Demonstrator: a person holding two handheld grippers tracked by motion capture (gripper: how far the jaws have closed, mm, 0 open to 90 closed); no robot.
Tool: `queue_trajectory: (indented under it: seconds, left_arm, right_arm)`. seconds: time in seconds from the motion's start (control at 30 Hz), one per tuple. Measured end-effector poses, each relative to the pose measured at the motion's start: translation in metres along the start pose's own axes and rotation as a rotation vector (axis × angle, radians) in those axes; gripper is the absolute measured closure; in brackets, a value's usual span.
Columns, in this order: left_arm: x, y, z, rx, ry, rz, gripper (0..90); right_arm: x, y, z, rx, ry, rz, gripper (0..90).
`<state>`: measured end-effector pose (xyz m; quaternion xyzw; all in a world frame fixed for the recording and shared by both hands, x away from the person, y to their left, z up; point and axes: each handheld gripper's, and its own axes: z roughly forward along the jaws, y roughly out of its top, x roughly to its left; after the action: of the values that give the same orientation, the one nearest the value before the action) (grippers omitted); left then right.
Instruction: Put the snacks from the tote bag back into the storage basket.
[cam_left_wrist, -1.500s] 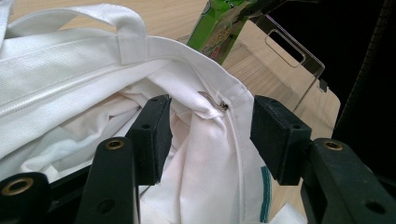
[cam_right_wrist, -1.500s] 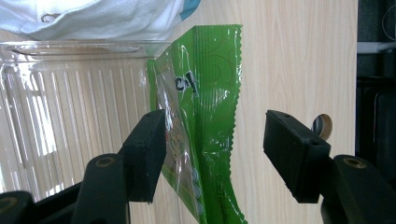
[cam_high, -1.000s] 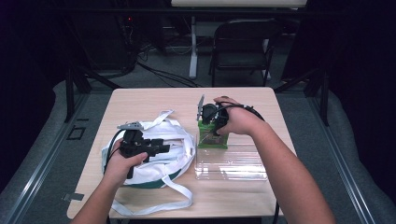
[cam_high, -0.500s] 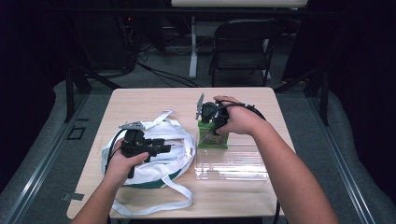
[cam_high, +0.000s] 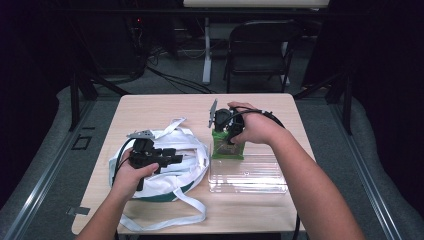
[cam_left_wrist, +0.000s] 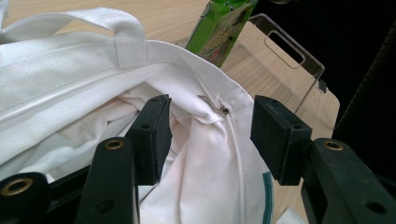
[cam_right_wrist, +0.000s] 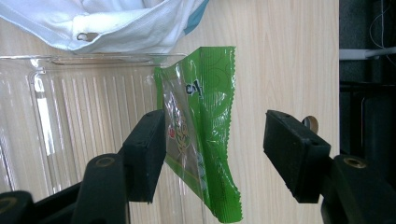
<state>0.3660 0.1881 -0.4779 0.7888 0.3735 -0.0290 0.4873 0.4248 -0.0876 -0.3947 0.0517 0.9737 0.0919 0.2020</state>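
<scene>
A white tote bag (cam_high: 165, 184) with long straps lies on the left half of the wooden table (cam_high: 165, 107). My left gripper (cam_high: 176, 158) hovers over it, jaws open. In the left gripper view the left gripper (cam_left_wrist: 215, 135) straddles the bag's (cam_left_wrist: 70, 84) zipper edge and metal zipper pull (cam_left_wrist: 212, 105), without pinching it. A green snack packet (cam_high: 227, 150) rests at the far left corner of a clear plastic tray (cam_high: 250, 175). My right gripper (cam_high: 227, 134) points down at it. In the right gripper view the right gripper (cam_right_wrist: 215, 154) stands open around the packet (cam_right_wrist: 205, 140), which leans by one pad.
The clear tray (cam_right_wrist: 84, 107) lies right of the bag, close to the table's front edge. A corner of the bag (cam_right_wrist: 130, 23) nearly touches the tray. A folding chair (cam_high: 260, 50) stands behind the table. The table's back half is bare wood.
</scene>
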Motion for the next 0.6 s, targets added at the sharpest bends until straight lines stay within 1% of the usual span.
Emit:
queue_trajectory:
  seconds: [0.17,0.37,0.4,0.43,0.47,0.6]
  left_arm:
    - [0.001,0.0,0.0,0.001,0.001,-0.001,47.5]
    - [0.001,0.0,0.0,-0.001,0.002,0.0,47.5]
    - [0.001,0.0,-0.001,-0.002,0.002,0.0,47.5]
    - [0.001,0.0,-0.001,-0.002,0.002,0.0,47.5]
    - [0.001,0.0,-0.001,-0.002,0.002,0.0,47.5]
    - [0.001,0.0,-0.001,-0.001,0.002,0.0,47.5]
  right_arm:
    - [0.0,0.0,0.0,0.001,0.002,0.01,39.2]
    - [-0.001,-0.001,-0.007,-0.031,0.007,0.055,40.4]
    - [-0.002,-0.001,-0.008,-0.03,0.006,0.058,40.5]
    - [-0.001,-0.001,-0.01,-0.036,0.009,0.074,40.7]
    - [-0.001,-0.002,-0.011,-0.036,0.009,0.077,40.9]
    - [-0.001,-0.006,-0.014,-0.075,0.023,0.143,41.6]
